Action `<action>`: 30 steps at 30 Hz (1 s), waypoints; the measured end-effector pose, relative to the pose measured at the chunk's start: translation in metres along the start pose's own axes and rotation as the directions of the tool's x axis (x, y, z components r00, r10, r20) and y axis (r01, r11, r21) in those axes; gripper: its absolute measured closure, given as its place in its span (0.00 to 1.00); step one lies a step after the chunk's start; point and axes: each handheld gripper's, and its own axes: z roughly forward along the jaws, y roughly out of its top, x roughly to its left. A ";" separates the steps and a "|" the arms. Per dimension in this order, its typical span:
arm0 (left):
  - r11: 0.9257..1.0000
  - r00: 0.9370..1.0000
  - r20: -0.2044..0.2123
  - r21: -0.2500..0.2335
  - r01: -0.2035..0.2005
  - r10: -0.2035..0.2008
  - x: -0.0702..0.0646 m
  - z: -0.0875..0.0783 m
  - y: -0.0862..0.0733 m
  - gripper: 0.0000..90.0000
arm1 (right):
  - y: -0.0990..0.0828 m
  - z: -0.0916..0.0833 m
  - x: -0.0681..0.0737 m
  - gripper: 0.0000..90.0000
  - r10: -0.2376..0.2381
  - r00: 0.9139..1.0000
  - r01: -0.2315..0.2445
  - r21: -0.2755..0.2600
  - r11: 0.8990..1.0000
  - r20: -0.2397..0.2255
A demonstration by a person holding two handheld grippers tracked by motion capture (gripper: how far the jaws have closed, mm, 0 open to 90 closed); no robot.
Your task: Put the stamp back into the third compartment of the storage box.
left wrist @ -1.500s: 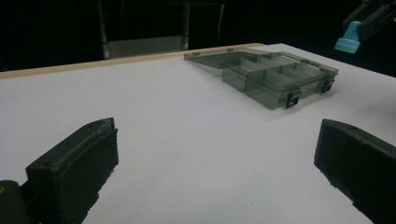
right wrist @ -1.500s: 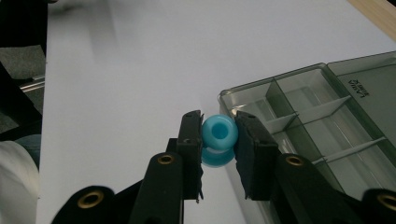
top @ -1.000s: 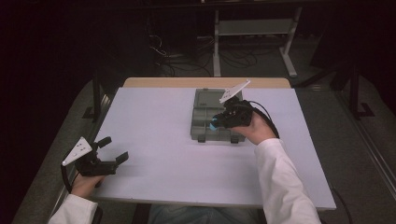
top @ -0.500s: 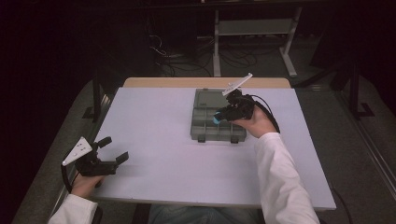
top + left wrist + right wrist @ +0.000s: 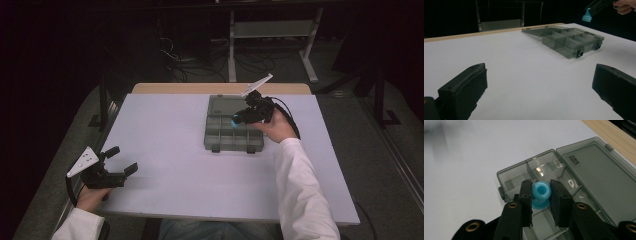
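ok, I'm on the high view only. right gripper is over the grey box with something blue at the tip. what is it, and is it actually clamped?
Observer: In the right gripper view it's a blue spool-shaped piece with a hole through it, and the right gripper has both pads pressed on its sides.
Operator: Box open or shut?
Observer: The organizer box is open, its lid laid flat on the table, and the piece hangs above the compartments without touching them.
Operator: Anything in the left one?
Observer: No. The left gripper view shows the left gripper with jaws wide apart, bare table between them.
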 end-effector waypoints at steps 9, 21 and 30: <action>1.000 1.000 0.002 0.004 -0.005 0.005 0.000 0.000 0.000 0.00 | -0.004 0.012 -0.012 0.79 0.054 0.999 -0.054 0.009 0.998 0.006; 1.000 1.000 0.003 0.006 -0.002 0.002 0.000 0.001 0.000 0.00 | -0.012 0.023 -0.033 0.79 0.104 0.994 -0.105 0.022 0.994 0.036; 1.000 1.000 0.002 0.005 -0.004 0.004 0.000 0.000 0.000 0.00 | -0.018 0.035 -0.043 0.79 0.132 0.989 -0.135 0.038 0.990 0.067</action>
